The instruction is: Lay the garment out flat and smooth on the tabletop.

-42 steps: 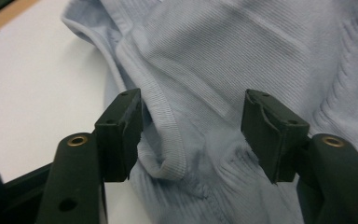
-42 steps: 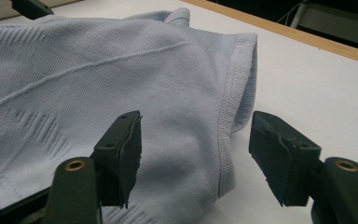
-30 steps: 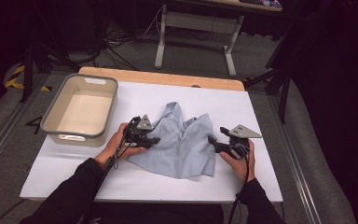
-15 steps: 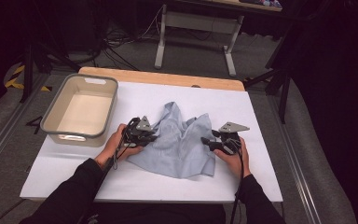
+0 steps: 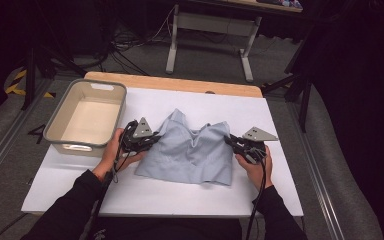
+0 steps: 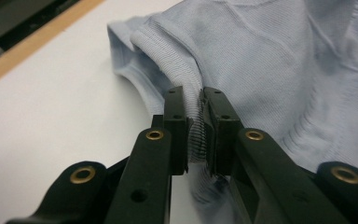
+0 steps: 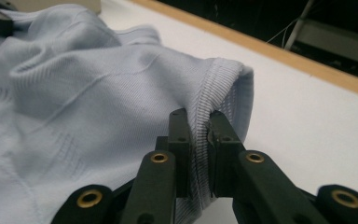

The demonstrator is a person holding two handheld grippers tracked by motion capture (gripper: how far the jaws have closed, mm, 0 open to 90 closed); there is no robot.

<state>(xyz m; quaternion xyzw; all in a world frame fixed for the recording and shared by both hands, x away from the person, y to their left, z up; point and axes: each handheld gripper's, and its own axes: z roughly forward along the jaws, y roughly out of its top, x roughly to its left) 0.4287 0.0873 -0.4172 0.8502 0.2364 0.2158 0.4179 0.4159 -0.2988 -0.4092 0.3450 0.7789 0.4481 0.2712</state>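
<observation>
Both tongs pinch the light blue shirt point(image 5: 190, 150) — left gripper point(image 5: 152, 141) one edge, right gripper point(image 5: 229, 141) the other.

Pale blue garment point(image 5: 192, 150) with fine ribbed knit, closer ribbing along its hem. Black grippers, left point(image 6: 193, 126) and right point(image 7: 197, 140), with brass-coloured rivets; grey three-cornered plates on top. White table cover point(image 5: 280, 165), light wooden edge at the far side. Beige bin point(image 5: 60, 120) at the left, cream inside. Black sleeves point(image 5: 65, 215). Grey floor point(image 5: 10, 135), yellow-and-black striped tape far left.
</observation>
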